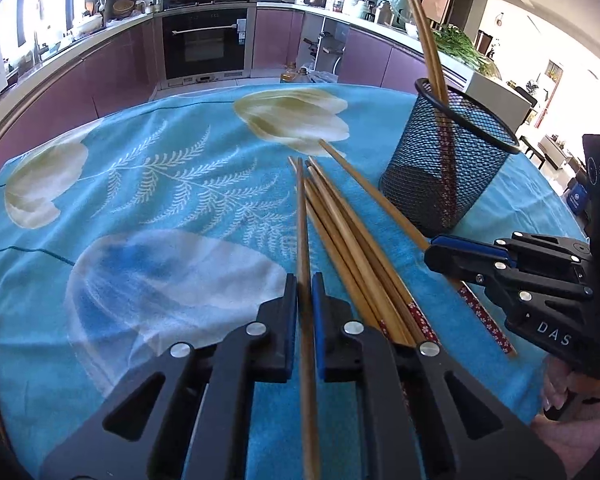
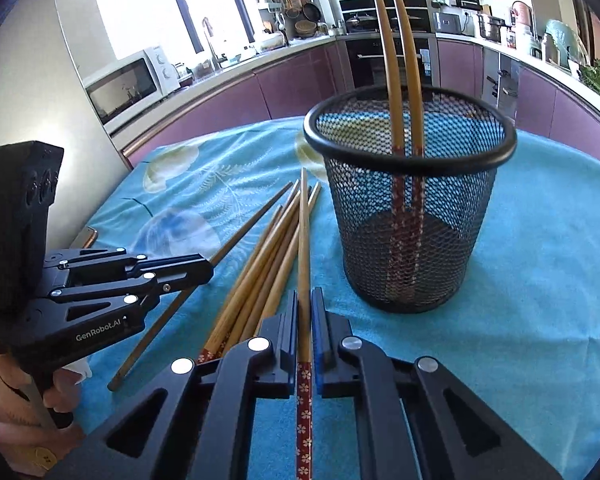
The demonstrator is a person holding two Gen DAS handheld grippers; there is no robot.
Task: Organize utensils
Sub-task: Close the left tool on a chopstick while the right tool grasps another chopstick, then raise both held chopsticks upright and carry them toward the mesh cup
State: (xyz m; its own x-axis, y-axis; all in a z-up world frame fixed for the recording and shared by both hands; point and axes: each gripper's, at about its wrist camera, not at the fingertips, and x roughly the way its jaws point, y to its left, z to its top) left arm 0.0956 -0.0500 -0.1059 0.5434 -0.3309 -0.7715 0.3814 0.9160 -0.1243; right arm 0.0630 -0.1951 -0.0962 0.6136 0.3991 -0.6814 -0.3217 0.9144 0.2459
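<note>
Several bamboo chopsticks (image 1: 348, 248) with red flowered ends lie in a loose pile on the blue cloth; the pile also shows in the right wrist view (image 2: 260, 264). A black mesh holder (image 1: 444, 160) stands behind them with two chopsticks (image 2: 396, 80) upright in it; the holder fills the middle of the right wrist view (image 2: 408, 216). My left gripper (image 1: 304, 292) is shut on one chopstick (image 1: 302, 216). My right gripper (image 2: 304, 308) is shut on another chopstick (image 2: 303, 240), and it shows at the right of the left wrist view (image 1: 452, 250).
The table is covered with a blue flowered cloth (image 1: 140, 184). Purple kitchen cabinets (image 1: 100, 72), an oven (image 1: 204, 40) and a microwave (image 2: 128, 84) stand beyond the table's far edge. A phone-like object (image 2: 86, 236) lies near the left table edge.
</note>
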